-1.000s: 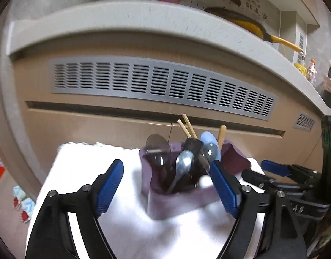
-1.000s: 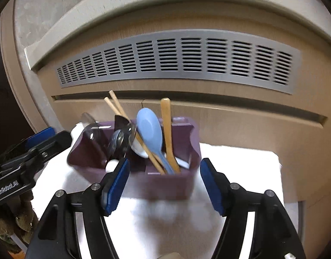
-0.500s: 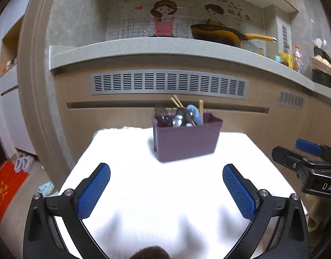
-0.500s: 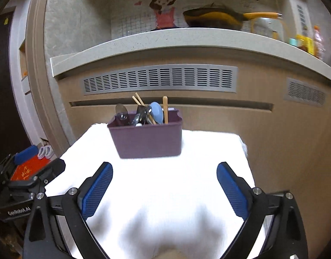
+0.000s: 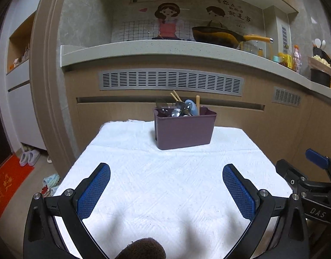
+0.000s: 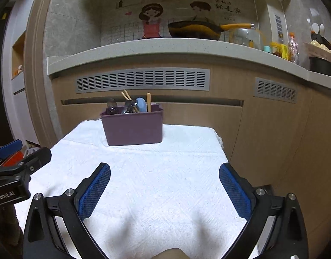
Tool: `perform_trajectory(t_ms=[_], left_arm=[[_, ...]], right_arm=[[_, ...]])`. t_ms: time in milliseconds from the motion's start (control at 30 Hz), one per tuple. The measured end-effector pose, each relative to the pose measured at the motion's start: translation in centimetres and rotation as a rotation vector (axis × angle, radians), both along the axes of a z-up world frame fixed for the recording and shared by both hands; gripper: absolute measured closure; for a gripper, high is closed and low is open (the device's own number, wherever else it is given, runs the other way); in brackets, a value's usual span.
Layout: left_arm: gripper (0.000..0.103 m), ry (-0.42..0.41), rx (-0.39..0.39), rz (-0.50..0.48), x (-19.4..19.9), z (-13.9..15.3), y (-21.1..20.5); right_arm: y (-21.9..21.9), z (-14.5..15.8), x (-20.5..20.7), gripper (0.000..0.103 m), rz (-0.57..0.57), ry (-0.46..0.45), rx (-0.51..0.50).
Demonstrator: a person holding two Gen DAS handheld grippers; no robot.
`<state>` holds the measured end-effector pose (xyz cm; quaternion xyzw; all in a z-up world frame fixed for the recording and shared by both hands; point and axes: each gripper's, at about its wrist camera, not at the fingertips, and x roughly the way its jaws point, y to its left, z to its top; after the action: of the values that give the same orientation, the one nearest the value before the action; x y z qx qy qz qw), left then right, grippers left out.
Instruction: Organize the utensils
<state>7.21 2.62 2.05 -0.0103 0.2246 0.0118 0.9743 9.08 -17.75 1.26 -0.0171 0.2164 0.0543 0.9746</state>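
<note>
left gripper point(image 5: 166, 170) – spread wide | right gripper point(image 6: 164, 169) – opening, apparently empty

Both wrist views face the utensil holder point(image 5: 185, 127) across the white cloth point(image 6: 156, 185).

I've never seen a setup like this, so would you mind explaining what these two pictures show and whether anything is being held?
No robot here: a person holds a two-finger gripper in each hand, and each carries a fisheye camera looking along its blue fingers. One picture comes from the left gripper, the other from the right gripper. Both are open and hold nothing; the right's jaws are opening that last bit. On the white cloth stands a purple bin with a blue spoon, metal spoons and chopsticks upright inside. Behind is a kitchen counter with a pan.
</note>
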Motion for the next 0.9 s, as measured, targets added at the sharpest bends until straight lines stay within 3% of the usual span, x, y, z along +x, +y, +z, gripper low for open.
perform_trajectory(t_ms=[900], left_arm=[[0.000,0.002,0.017,-0.006,0.11,-0.10,0.05]], right_arm=[[0.13,0.02,-0.38,0.002,0.008,0.010,-0.006]])
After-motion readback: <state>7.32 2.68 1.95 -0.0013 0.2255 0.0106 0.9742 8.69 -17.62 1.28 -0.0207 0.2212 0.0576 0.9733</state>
